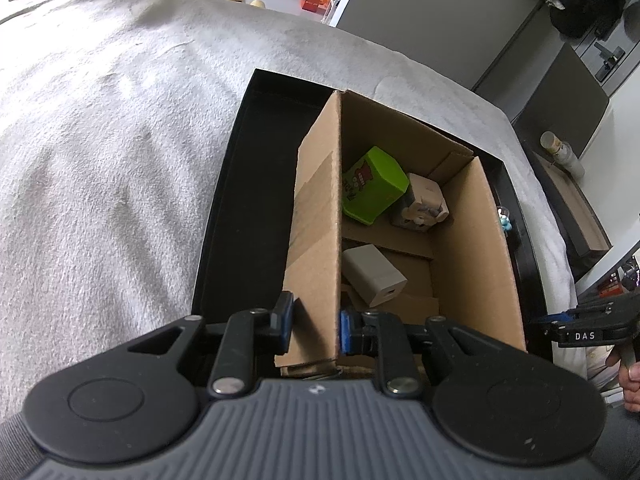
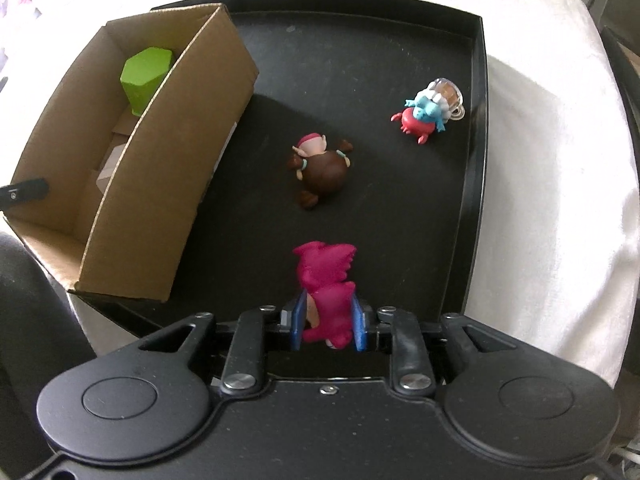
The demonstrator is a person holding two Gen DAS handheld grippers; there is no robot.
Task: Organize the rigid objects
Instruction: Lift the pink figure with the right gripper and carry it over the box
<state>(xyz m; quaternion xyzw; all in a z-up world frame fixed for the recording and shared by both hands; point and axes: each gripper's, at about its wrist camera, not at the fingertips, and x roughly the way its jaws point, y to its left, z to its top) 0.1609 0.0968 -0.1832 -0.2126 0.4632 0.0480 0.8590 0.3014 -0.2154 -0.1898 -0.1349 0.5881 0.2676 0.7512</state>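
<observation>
Left gripper [image 1: 314, 326]: pitched steeply down, its blue pads clamped on the left wall of the cardboard box [image 1: 316, 220]. Right gripper [image 2: 329, 326]: pointing almost straight down, jaws barely parted around the pink figurine [image 2: 326, 280]; whether the pads still press on it cannot be told.

Contents of the box, three pieces: one green cube [image 1: 374, 186], one beige figure box [image 1: 422, 206], one white charger block [image 1: 374, 276].

Black tray [image 2: 476, 160], on a white cloth [image 1: 100, 140]: holds the box at its left. Three figurines lie on the tray floor: the pink one nearest, one brown figurine [image 2: 322, 172] at centre, one blue-and-red figurine [image 2: 430, 110] by the right rim, all apart.
</observation>
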